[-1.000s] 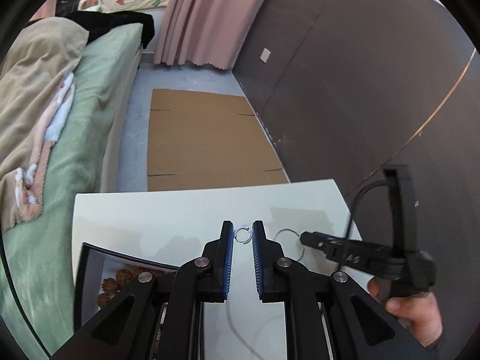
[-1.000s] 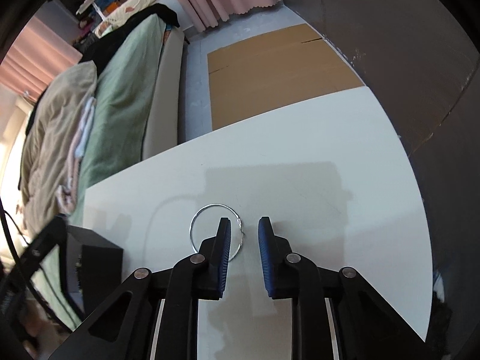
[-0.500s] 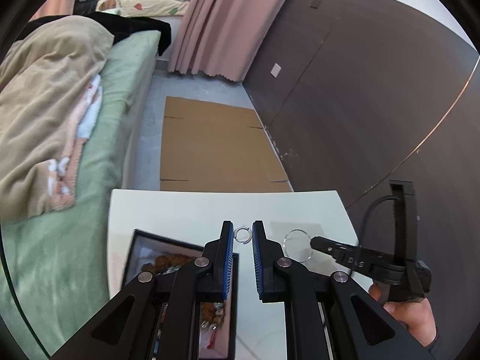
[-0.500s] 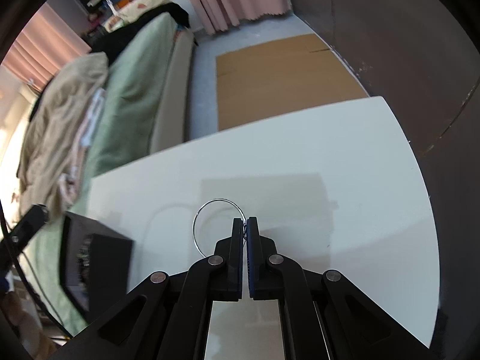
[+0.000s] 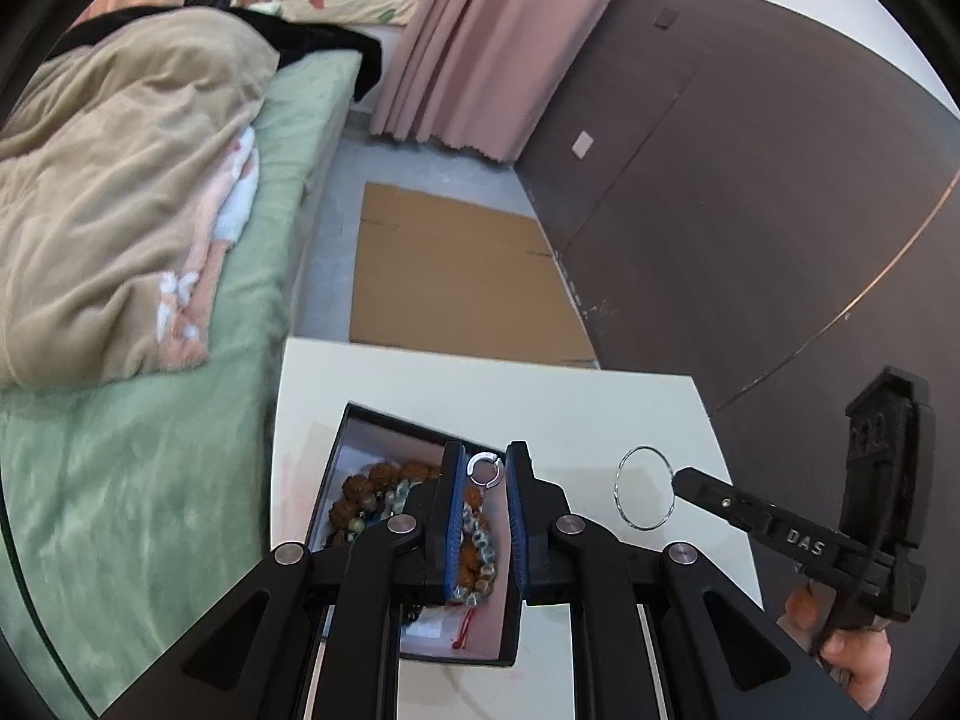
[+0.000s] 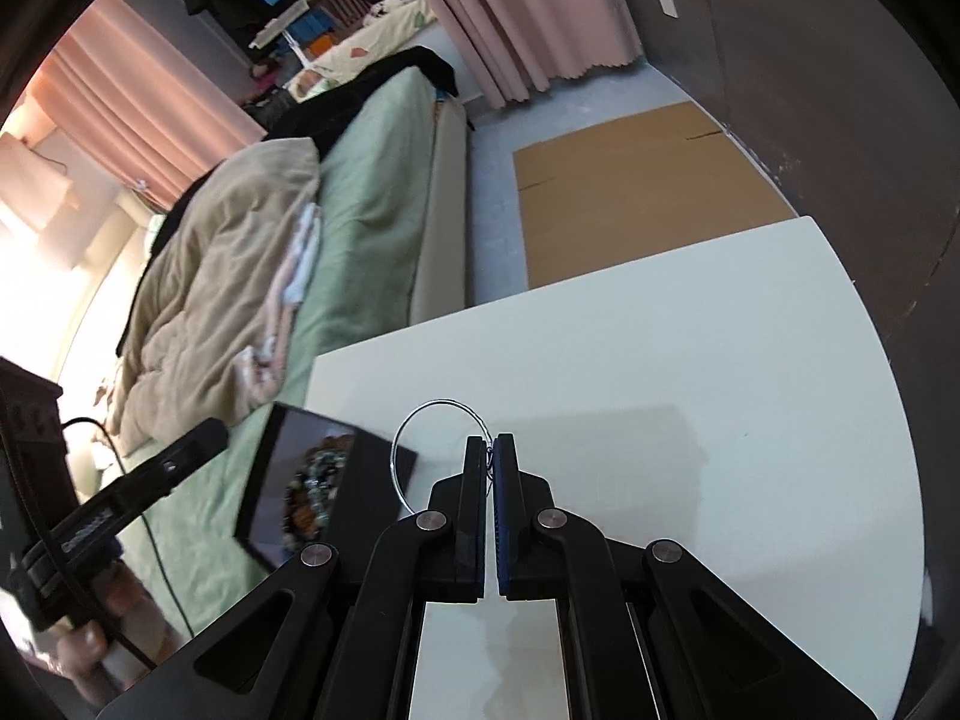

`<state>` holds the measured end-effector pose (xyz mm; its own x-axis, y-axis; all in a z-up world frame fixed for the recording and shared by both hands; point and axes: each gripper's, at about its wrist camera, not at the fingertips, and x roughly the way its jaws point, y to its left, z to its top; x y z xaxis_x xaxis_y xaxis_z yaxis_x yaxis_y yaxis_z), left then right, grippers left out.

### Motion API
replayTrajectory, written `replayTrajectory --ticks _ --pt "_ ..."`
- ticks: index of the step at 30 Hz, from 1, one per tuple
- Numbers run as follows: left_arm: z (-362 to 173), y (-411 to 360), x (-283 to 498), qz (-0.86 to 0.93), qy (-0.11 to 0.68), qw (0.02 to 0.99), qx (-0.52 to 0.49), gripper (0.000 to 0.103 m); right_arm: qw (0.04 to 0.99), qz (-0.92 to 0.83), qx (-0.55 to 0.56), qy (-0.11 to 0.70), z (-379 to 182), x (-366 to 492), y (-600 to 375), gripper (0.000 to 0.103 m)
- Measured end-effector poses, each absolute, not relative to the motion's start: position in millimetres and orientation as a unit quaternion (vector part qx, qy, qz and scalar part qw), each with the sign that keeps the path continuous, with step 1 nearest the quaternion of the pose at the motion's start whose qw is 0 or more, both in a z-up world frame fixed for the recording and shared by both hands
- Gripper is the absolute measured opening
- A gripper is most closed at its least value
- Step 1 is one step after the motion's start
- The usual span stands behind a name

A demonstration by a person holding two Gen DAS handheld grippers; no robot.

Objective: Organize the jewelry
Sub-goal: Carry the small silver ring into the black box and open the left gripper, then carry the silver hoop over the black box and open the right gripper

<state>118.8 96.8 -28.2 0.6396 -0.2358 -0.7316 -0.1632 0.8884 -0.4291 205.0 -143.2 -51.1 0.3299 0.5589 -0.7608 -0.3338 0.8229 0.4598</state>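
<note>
My left gripper (image 5: 486,471) is shut on a small silver ring (image 5: 485,469) and holds it above a black jewelry box (image 5: 360,420) with beaded bracelets (image 5: 372,489) inside. My right gripper (image 6: 492,450) is shut on a thin silver bangle (image 6: 420,420) and holds it above the white table (image 6: 690,372). In the left wrist view the bangle (image 5: 624,477) hangs from the right gripper's tip (image 5: 684,476), to the right of the box. In the right wrist view the box (image 6: 372,462) lies left of the bangle.
The table (image 5: 540,384) stands beside a bed with a green sheet (image 5: 150,480) and a beige blanket (image 5: 120,210). Flat cardboard (image 5: 456,276) lies on the floor beyond. A dark wall (image 5: 750,210) runs along the right.
My right gripper closed on the bangle and lifted it off the table. My left gripper moved left with the ring, over the open box.
</note>
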Motion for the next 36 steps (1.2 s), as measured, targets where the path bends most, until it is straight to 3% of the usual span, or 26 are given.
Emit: replayTrajectory --ticks 1,3,4,5,15,22,23,24,26,31,33,36 --pt "-28.8 98.8 118.5 -0.024 0.426 0.872 -0.241 0.021 0.807 0.281 0.115 0.507 -49.2 203.1 -142.2 0.004" --pt "-27.3 103.2 113.9 -0.015 0.424 0.871 -0.249 0.045 0.805 0.293 0.123 0.502 -45.3 198.5 -139.5 0.004" --pt "-25.1 104.0 110.1 -0.01 0.418 0.874 -0.249 0.062 0.804 0.297 0.125 0.499 -44.0 196.8 -137.5 0.004" --pt "-22.5 105.7 107.2 -0.006 0.41 0.877 -0.248 0.067 0.804 0.301 0.126 0.497 -42.5 194.8 -135.2 0.004" --pt "-12.0 137.2 90.7 0.014 0.386 0.881 -0.271 0.067 0.793 0.353 0.127 0.48 -30.9 175.3 -97.2 0.002" --pt "-11.6 145.0 88.8 0.017 0.386 0.881 -0.275 0.067 0.814 0.259 0.063 0.516 -50.9 191.6 -92.1 0.006" --pt "-12.0 146.1 89.1 0.018 0.386 0.88 -0.275 0.067 0.818 0.249 0.055 0.516 -54.8 194.7 -92.3 0.014" --pt "-12.0 146.4 89.1 0.018 0.386 0.88 -0.275 0.067 0.818 0.244 0.054 0.517 -60.1 198.4 -94.1 0.031" --pt "-12.6 147.6 89.7 0.016 0.386 0.879 -0.279 0.067 0.82 0.238 0.052 0.519 -65.4 205.0 -94.6 0.047" --pt "-16.0 151.6 92.7 0.023 0.391 0.876 -0.281 0.073 0.814 0.234 0.047 0.53 -84.5 219.0 -91.1 0.043" --pt "-17.4 154.3 93.8 0.023 0.39 0.874 -0.288 0.077 0.809 0.23 0.03 0.54 -93.4 221.8 -86.5 0.028" --pt "-17.8 155.8 96.5 0.023 0.39 0.873 -0.291 0.082 0.806 0.227 0.01 0.546 -103.5 225.4 -78.9 0.019"
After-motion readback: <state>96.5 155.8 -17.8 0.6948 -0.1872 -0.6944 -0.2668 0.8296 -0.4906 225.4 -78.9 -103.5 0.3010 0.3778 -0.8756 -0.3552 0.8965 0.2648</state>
